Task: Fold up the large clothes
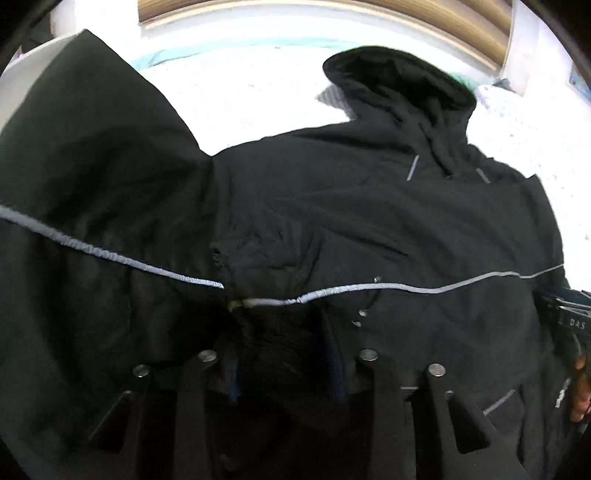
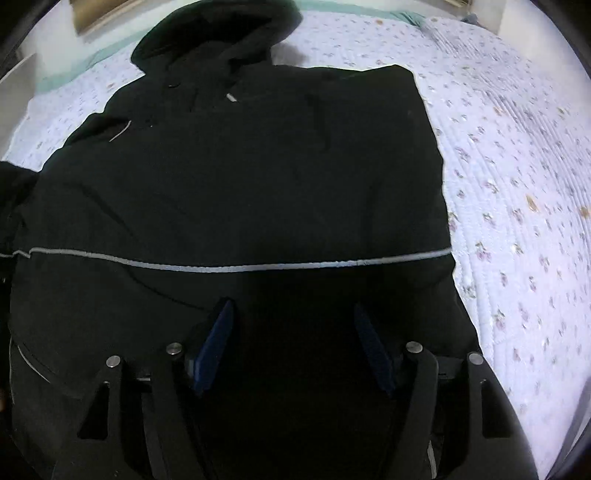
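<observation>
- The left gripper (image 1: 286,354) has its two fingers closed on a bunch of dark fabric of the black jacket (image 1: 369,221), near the grey reflective stripe (image 1: 424,286).
- From that grip a sleeve (image 1: 92,184) is lifted up and to the left, with its own grey stripe running across it.
- The right gripper (image 2: 295,343) stands with its blue-padded fingers (image 2: 216,347) wide apart over the lower body of the jacket (image 2: 240,177); nothing is visibly pinched between them.
- In the left wrist view the right gripper (image 1: 570,325) shows at the right edge, beside the jacket's side.
- The jacket lies flat on the bed (image 2: 517,184), front up, its long axis running from the hem by the grippers away to the hood (image 2: 218,33), which points at the far end of the bed.
- The stripe (image 2: 240,266) crosses the body from side to side, square to that axis.
- The bed cover is pale with small flowers, and a wooden headboard (image 1: 461,22) shows beyond.
</observation>
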`<state>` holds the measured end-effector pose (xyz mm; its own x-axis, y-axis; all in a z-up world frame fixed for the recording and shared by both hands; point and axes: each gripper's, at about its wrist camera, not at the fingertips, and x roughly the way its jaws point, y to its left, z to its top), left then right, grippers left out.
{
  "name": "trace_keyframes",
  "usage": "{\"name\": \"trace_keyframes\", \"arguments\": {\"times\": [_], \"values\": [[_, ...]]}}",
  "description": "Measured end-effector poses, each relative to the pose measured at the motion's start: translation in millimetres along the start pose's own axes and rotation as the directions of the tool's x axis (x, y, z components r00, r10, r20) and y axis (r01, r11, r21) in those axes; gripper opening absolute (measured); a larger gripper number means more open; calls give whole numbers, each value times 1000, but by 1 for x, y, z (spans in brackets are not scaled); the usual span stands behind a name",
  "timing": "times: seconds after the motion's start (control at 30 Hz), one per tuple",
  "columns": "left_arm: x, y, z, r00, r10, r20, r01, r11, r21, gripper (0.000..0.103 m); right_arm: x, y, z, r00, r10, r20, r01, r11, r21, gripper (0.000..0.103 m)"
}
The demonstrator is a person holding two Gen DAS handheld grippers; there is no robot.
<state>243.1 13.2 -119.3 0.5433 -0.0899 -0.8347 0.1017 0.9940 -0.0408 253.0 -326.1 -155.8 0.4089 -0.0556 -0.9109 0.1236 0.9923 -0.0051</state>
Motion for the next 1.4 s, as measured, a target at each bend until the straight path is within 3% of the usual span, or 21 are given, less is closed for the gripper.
{"name": "trace_keyframes", "arguments": {"times": [0.1, 0.13, 0.2, 0.23, 0.33, 0.37, 0.43, 0.5, 0.63, 0.7, 0.73, 0.8, 0.87, 0.93, 0.97, 1.0, 1.07, 1.13, 1.23, 1.3, 1.4], "values": [[-38, 11, -3, 994, -53, 94, 58, 997, -54, 43, -20, -1, 5, 998, -28, -51, 29, 1000, 9, 71], [-48, 14, -6, 989, -74, 128, 82, 995, -63, 51, -28, 2, 6, 999, -23, -41, 23, 1000, 0, 71], [-70, 17, -8, 972, -138, 190, 153, 986, -63, 55, -58, 19, 6, 1000, 20, 20, -19, 999, -32, 71], [-77, 15, -6, 961, -192, 201, 207, 977, -53, 55, -69, 26, 6, 998, 37, 47, -35, 998, -42, 71], [-70, 8, -1, 951, -267, 159, 278, 959, -53, 55, -103, 59, 6, 976, 165, 142, -155, 985, -81, 71], [-59, 3, 1, 954, -268, 131, 277, 959, -58, 55, -107, 70, 7, 966, 205, 160, -193, 977, -90, 71], [-19, -3, -4, 966, -259, 14, 259, 962, -85, 55, -106, 85, 6, 966, 176, 190, -161, 983, -93, 71], [15, -14, -9, 978, -192, -77, 187, 980, -69, 54, -94, 94, 4, 969, 128, 213, -109, 989, -98, 71], [12, -39, -11, 996, -63, -60, 68, 995, 74, 55, -41, 94, -1, 984, 80, 162, -62, 992, -112, 70], [7, -37, -10, 996, -77, -47, 80, 994, 68, 55, -14, 103, -3, 989, 51, 137, -33, 991, -133, 74], [-5, -35, -12, 993, -116, -27, 118, 991, 64, 55, -13, 103, -7, 984, 53, 172, -28, 990, -140, 76], [-32, -29, -18, 977, -213, 18, 211, 973, 90, 55, -16, 101, -12, 978, 47, 204, -18, 990, -140, 77], [-82, -17, -27, 923, -375, 88, 359, 920, 154, 55, -18, 100, -15, 975, 53, 217, -23, 990, -142, 79], [-128, 9, -31, 885, -424, 195, 392, 902, 180, 58, -19, 96, -18, 972, 65, 228, -34, 990, -138, 80], [-141, 18, -31, 880, -412, 237, 379, 909, 175, 61, -20, 95, -19, 970, 67, 234, -35, 990, -138, 81], [-156, 37, -29, 878, -380, 290, 351, 925, 148, 72, -18, 97, -19, 969, 66, 238, -33, 990, -139, 82], [-176, 85, -23, 894, -256, 368, 260, 965, 39, 78, -14, 102, -20, 967, 65, 246, -31, 990, -139, 83], [-171, 138, -13, 925, -75, 373, 128, 985, -119, 78, -18, 103, -25, 966, 64, 252, -30, 990, -139, 84], [-134, 213, -4, 958, 82, 276, 18, 940, -340, 78, -11, 109, -22, 965, 60, 254, -24, 989, -146, 86], [-104, 251, -6, 969, 100, 226, 8, 902, -431, 77, -12, 108, -23, 965, 64, 254, -27, 989, -146, 86], [-57, 284, -8, 983, 26, 180, 72, 852, -518, 77, -11, 107, -22, 965, 63, 255, -26, 989, -147, 88]]}}
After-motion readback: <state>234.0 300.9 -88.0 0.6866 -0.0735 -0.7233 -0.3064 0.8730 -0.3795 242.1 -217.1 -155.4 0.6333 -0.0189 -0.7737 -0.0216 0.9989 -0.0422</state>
